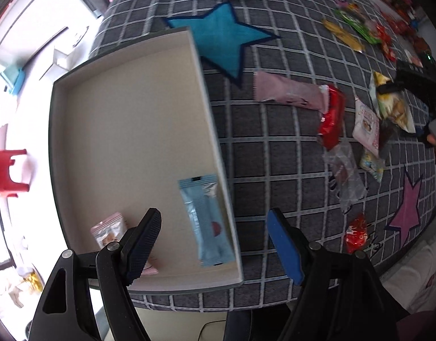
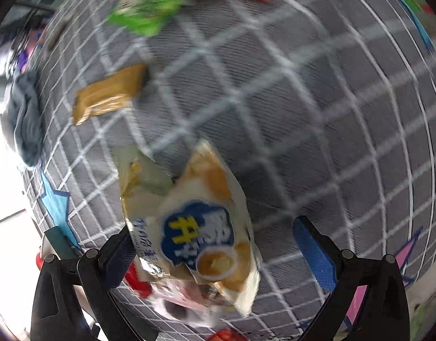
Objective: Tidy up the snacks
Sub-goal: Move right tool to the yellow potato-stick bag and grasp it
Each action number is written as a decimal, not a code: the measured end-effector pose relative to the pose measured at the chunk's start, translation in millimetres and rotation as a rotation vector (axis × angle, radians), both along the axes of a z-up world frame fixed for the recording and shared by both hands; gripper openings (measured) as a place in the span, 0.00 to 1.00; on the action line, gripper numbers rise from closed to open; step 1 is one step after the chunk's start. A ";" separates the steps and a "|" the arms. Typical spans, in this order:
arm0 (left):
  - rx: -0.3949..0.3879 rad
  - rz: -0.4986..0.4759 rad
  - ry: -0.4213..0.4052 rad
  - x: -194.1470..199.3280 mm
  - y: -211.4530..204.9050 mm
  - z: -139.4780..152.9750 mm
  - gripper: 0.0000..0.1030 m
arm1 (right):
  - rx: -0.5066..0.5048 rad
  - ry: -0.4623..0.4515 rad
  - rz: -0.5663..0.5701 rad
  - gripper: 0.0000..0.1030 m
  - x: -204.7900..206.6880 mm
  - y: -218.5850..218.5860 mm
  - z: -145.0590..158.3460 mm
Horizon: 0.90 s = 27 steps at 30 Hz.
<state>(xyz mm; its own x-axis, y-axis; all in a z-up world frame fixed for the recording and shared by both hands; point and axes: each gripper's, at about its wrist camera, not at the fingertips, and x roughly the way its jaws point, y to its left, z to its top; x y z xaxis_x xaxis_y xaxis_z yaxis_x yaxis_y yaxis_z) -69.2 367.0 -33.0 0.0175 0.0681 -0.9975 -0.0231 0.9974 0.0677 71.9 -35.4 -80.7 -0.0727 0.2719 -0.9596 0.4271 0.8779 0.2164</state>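
Our right gripper (image 2: 215,241), spread wide over the yellow-and-white crinkly chip bag (image 2: 200,233) beside the grey-walled cardboard box (image 1: 212,119), could slip off its slick wrapper.

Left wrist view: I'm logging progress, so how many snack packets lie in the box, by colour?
Light blue packet: 1
Pink packet: 1
Total: 2 in the box; a pink edge behind the left gripper may be another.

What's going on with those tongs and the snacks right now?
Left tongs open, empty, above the box. Right tongs open around a chip packet. Blue packet boxed. Nothing blocking.
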 end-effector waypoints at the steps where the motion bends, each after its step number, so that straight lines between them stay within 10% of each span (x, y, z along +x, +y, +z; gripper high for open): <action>1: 0.002 -0.007 0.001 2.5 -5.6 0.4 0.78 | 0.007 0.002 -0.021 0.99 -9.4 -6.5 -2.2; 16: -0.037 -0.124 0.047 24.3 -97.2 -1.1 0.78 | 0.028 0.036 -0.255 0.99 -127.3 -70.2 -22.5; 27: -0.107 -0.053 0.106 50.6 -161.1 -29.5 0.78 | -0.005 0.033 -0.188 1.00 -160.0 -48.0 -24.3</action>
